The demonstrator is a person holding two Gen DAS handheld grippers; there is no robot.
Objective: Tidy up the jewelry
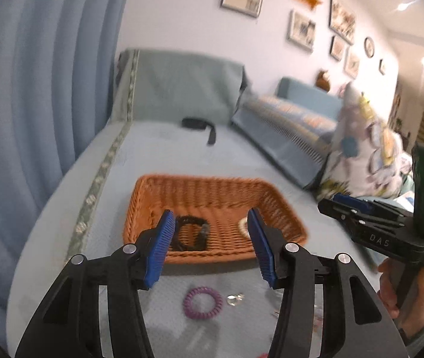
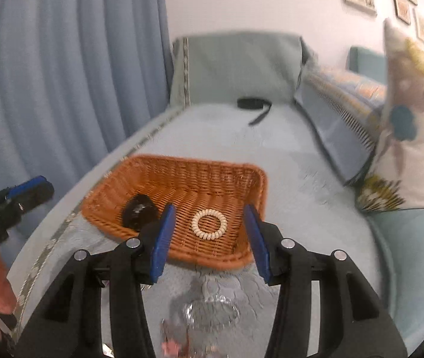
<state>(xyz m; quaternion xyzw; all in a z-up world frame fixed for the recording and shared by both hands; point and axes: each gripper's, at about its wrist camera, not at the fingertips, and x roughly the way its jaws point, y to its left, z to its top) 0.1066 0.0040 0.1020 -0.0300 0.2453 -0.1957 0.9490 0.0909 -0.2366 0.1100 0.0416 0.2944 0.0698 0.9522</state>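
Jewelry lies in two groups on the pale blue quilted sofa seat [image 1: 164, 155]: a cream spiral coil ring [image 2: 209, 224] and a black scrunchie-like band [image 1: 189, 232] rest inside the shallow orange woven wicker basket [image 2: 182, 179], while a purple spiral coil tie [image 1: 202, 302] and a small silvery ring-like piece [image 1: 235, 299] lie loose just before the basket's near rim. A blurred, glittering clear piece [image 2: 210, 313] lies near the right tool. Left tool [image 1: 210, 247] and right tool [image 2: 209, 238] both hover wide open, holding nothing. For the next pick, I judge the purple tie the easiest: lower the left tool and close the ridged blue pads [image 1: 159, 247] across one springy side, gently, since coiled plastic squirms. The soft fabric gives, so press slightly.
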